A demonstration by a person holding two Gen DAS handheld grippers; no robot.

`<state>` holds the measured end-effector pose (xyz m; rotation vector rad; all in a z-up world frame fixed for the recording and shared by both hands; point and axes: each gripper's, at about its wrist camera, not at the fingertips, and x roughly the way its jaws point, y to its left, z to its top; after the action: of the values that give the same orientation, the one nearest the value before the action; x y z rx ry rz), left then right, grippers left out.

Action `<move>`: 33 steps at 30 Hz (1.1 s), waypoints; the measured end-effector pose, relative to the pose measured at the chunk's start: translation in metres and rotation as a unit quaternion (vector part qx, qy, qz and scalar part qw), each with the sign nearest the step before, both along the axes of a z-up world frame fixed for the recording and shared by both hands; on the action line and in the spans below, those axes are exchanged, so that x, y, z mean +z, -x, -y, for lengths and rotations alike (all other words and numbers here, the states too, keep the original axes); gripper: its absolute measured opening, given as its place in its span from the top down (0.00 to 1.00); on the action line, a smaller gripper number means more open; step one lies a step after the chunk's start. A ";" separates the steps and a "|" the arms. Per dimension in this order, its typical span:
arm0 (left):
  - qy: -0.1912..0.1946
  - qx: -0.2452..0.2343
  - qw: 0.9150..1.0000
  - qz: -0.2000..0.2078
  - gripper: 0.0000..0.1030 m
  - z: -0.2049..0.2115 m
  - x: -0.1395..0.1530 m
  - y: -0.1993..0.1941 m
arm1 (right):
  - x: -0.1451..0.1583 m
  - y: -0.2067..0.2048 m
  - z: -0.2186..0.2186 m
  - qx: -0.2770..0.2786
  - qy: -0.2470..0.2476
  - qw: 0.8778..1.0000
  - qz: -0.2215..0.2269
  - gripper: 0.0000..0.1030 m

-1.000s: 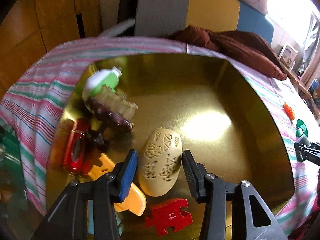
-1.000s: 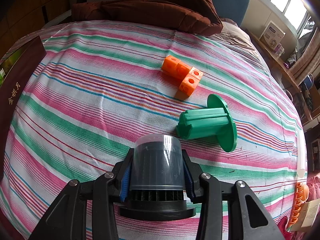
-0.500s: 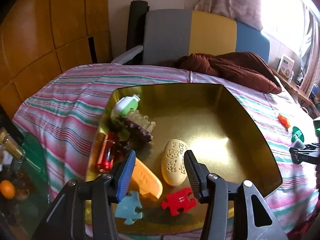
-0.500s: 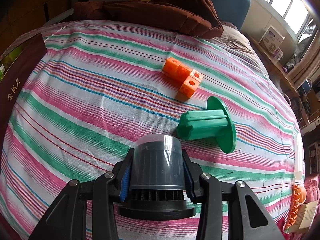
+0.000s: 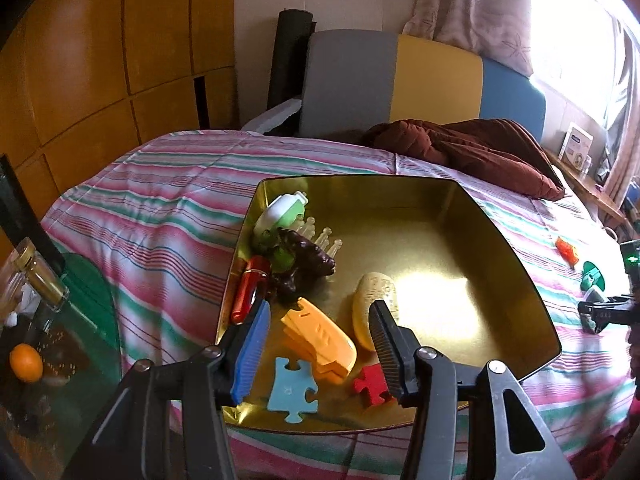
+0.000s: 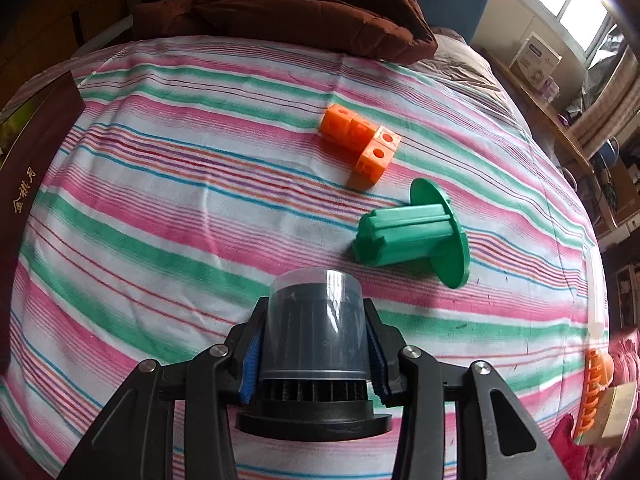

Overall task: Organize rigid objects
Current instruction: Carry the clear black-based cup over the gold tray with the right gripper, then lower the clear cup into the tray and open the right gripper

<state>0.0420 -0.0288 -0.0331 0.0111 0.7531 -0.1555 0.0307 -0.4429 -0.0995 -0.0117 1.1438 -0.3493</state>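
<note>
Bright window daylight from the right, glare on the gold tray point(image 5: 516, 264), fisheye-curved dark corners, slight blur.

Left gripper point(image 5: 320, 344) spread wide, gripping nothing; right gripper point(image 6: 316, 356) clamped around a load.

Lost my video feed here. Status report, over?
Left gripper open, empty, above the gold tray. Right gripper shut on the dark capped cylinder. Orange blocks and green spool lie on the bedspread ahead.
</note>
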 end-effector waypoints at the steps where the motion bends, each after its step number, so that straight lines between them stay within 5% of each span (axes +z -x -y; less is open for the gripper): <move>1: 0.001 0.001 1.000 -0.001 0.49 -0.001 0.000 0.000 | 0.001 0.002 -0.003 -0.002 -0.002 1.000 0.002 0.59; 11: 0.007 0.011 1.000 -0.001 0.49 -0.013 -0.003 0.005 | 0.006 0.009 -0.046 0.036 -0.049 0.998 0.004 0.58; 17: 0.005 0.020 1.000 0.002 0.49 -0.022 -0.003 0.008 | 0.046 0.013 -0.091 0.078 -0.063 0.992 0.076 0.58; 23: 0.009 0.024 1.000 0.004 0.49 -0.027 -0.002 0.010 | 0.082 0.002 -0.164 0.178 -0.065 0.974 0.122 0.58; 28: 0.010 0.026 1.000 0.004 0.49 -0.030 -0.002 0.010 | 0.082 -0.015 -0.227 0.243 -0.082 0.960 0.111 0.58; 33: 0.009 0.030 1.000 0.003 0.49 -0.035 -0.005 0.011 | 0.053 -0.032 -0.267 0.259 -0.088 0.959 0.073 0.58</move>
<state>0.0314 0.0065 -0.0378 -0.0273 0.7461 -0.1050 0.0626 -0.1762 -0.0465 -0.1252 0.9786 0.2157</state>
